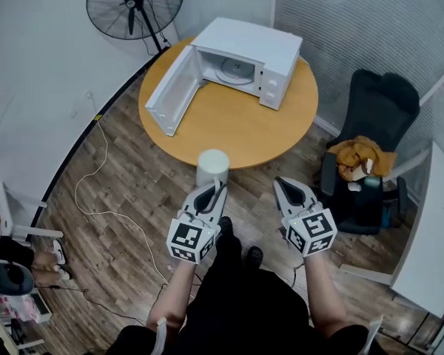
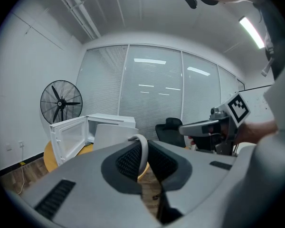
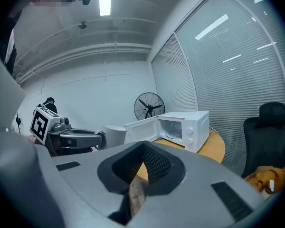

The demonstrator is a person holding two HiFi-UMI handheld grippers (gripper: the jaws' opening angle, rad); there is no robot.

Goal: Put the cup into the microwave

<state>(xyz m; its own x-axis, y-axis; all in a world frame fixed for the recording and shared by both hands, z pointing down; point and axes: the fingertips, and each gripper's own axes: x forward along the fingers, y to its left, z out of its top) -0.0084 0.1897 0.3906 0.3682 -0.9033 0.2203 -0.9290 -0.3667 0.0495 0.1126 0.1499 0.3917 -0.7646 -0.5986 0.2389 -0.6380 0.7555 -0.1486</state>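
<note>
Head view: left gripper (image 1: 211, 189) clamped on handle of white cup (image 1: 213, 164); right gripper (image 1: 282, 182), jaws together; open microwave (image 1: 246, 56) at 12 o'clock.

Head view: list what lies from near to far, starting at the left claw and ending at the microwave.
left claw → cup → table → microwave
</note>
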